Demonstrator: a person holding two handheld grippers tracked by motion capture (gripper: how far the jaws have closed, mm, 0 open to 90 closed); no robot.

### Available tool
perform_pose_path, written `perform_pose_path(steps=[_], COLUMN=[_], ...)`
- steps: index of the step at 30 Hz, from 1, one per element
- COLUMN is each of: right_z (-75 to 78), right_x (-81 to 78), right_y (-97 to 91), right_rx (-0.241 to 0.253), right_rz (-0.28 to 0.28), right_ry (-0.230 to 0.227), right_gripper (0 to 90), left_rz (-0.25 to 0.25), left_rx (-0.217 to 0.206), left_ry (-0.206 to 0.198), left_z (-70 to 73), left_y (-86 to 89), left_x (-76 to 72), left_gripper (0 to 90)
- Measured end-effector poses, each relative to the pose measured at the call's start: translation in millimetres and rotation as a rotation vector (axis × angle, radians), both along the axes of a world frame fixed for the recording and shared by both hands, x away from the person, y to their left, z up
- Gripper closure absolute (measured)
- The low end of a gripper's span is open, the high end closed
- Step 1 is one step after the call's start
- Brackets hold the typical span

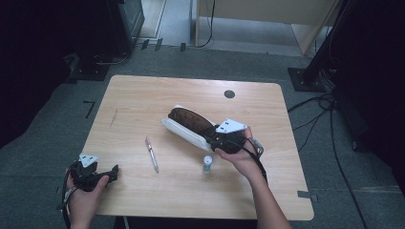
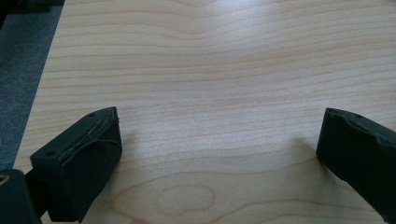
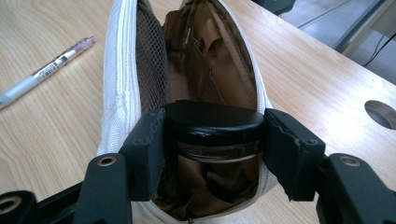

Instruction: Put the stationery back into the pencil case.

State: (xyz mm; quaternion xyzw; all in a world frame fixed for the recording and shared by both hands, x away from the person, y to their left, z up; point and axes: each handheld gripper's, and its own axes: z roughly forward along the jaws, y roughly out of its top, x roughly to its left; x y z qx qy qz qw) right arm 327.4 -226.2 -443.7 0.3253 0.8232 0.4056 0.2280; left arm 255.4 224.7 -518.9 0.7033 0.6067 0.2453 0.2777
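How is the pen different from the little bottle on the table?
The pen is long and thin and lies flat, while the little bottle is short and stubby and stands upright. The pen is pale with a pinkish end; the bottle is whitish with a greenish band. The pen lies left of the bottle, farther from the right gripper. Both rest loose on the wooden table, outside the open pouch.

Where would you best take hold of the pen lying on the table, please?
Grip the pen across the middle of its barrel, coming straight down from above. It lies flat and alone on the table, slim and long, with bare wood on both sides, so the tongs can straddle it crosswise there.
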Motion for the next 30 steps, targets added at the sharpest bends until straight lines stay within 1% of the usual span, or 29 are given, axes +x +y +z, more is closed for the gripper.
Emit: perform_pose_path(steps=[2,10,11,14,15,17,19,22,23,25,27,30], right_z=[-0.4,-1.8,-1.8,-2.5,-3.1,-3.9,-3.2,-0.6,-0.1,-0.2,-2.3,-6.4], right_x=[0.2,-0.6,-1.1,-1.5,-1.8,-2.5,-4.0,-7.4,-8.1,-11.8,-14.7,-17.2], right_y=[-0.2,-3.5,-5.0,-9.9,-11.6,-15.5,-19.1,-25.4,-27.6,-32.6,-37.0,-40.5], right_rx=[-0.014,-0.015,-0.025,-0.042,-0.041,-0.054,-0.053,-0.029,-0.026,-0.025,-0.020,-0.027], right_rz=[0.009,0.022,0.025,0.035,0.036,0.038,0.031,0.019,0.017,0.006,-0.005,-0.016], right_ry=[-0.007,0.002,0.000,-0.025,-0.025,-0.037,-0.032,-0.028,-0.032,-0.024,-0.009,0.016], right_gripper=[41.4,41.3,41.3,41.3,41.3,41.3,41.3,41.3,41.3,41.3,41.3,41.3], left_rz=[0.000,0.000,0.000,0.000,0.000,0.000,-0.001,-0.002,-0.002,-0.002,-0.002,-0.002], left_rx=[0.000,0.000,0.000,0.000,0.000,0.000,0.000,0.000,0.000,0.000,0.000,0.000], left_ry=[0.000,0.000,0.000,0.000,0.000,0.000,0.000,0.000,0.000,0.000,0.000,0.000], left_z=[0.0,0.0,0.0,0.0,0.0,0.0,0.0,0.0,0.0,0.0,0.0,0.0], left_y=[0.0,0.0,0.0,0.0,0.0,0.1,0.1,0.1,0.1,0.1,0.1,0.1], left_x=[0.0,0.0,0.0,0.0,0.0,0.0,0.1,0.2,0.2,0.2,0.2,0.2], left_gripper=[0.2,0.2,0.2,0.2,0.2,0.2,0.2,0.2,0.2,0.2,0.2,0.2])
